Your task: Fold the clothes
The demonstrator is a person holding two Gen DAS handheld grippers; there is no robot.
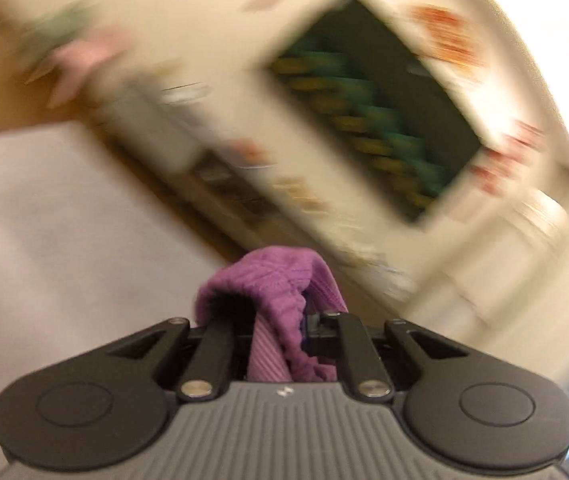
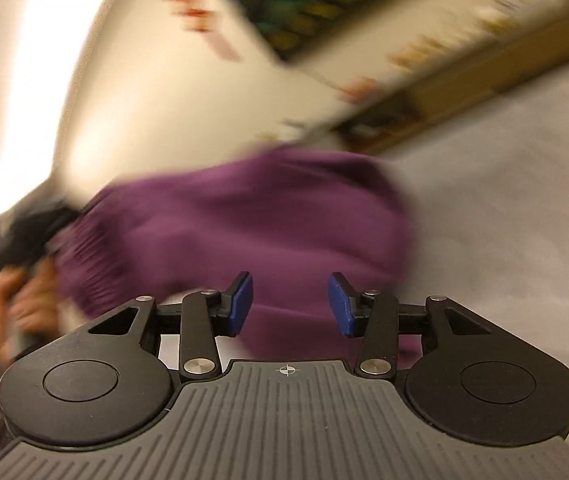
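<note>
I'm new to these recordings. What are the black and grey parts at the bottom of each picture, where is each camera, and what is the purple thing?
There is no robot arm here. A person holds a two-finger gripper in each hand, and a fisheye camera on each one looks forward along its fingers. The black and grey parts are the gripper bodies seen from behind.

The left wrist view shows the left gripper shut on a bunch of purple garment, a ribbed knit fabric.

The right wrist view shows the right gripper open, its blue pads apart and holding nothing. Beyond it the garment hangs or stretches in the air, and at the left edge a blurred hand holds the other gripper.

A pale sheet-like surface lies below. Both pictures are blurred by motion, so the background, including a dark framed picture, is hard to make out.
</note>
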